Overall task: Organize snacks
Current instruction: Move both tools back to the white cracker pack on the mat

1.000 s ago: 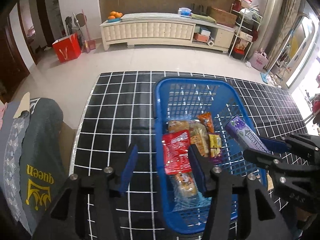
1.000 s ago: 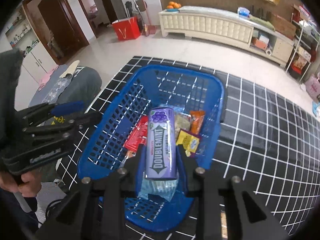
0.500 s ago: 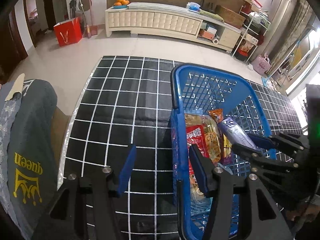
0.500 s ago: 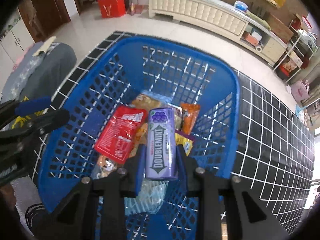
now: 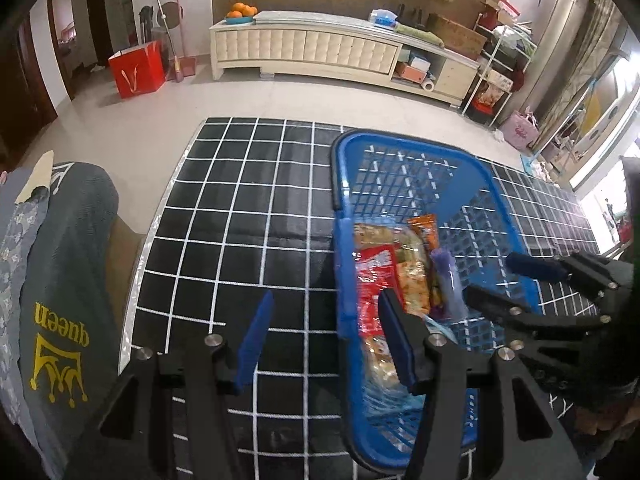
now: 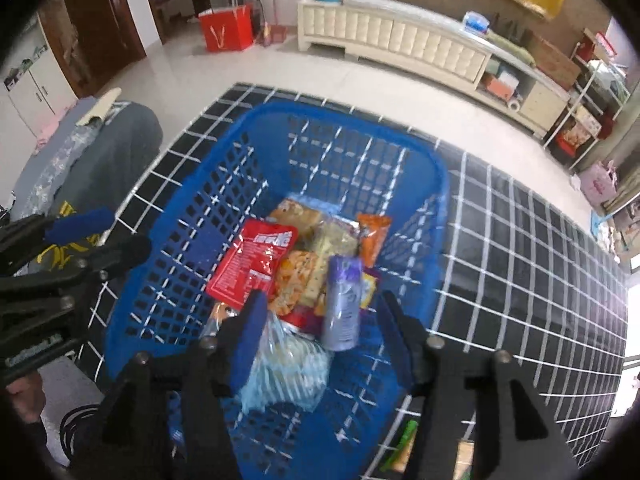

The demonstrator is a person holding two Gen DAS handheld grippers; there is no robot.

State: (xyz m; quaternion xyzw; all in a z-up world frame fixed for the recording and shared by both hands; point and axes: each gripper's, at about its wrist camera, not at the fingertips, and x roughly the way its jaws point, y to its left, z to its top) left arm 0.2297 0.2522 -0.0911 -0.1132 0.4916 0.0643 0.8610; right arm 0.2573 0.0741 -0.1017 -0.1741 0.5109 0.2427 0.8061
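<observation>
Right claw spread apart over the blue basket, jaws just opened, nothing pinched between the pads. Purple gum pack free in the gap, blurred, lying or perhaps dropping onto the heap of snacks inside the basket; hard to say from the smear whether settled yet. Same pack seen from the left wrist view as a pale purple stick among the packets, just ahead of the right claw's fingertips.

Left claw released too, half spread, holding nothing, straddling the near left rim of the basket: one blue pad above the checked black cloth, the other above the basket's contents.

Inside the basket: red packet on the left, biscuit packet beside it, orange packet further back, a yellow wrapper peeping out under the gum pack, and a clear blue-striped bag nearest the right claw. All of it gathered in the near half; far half of the basket floor showing only mesh.

Basket resting on the bench under the grid-patterned cloth. Grey cushion with a yellow crown print off the left edge of the bench. Beyond, on the tiled floor, a red paper bag and a long cream cabinet with oranges on top.
</observation>
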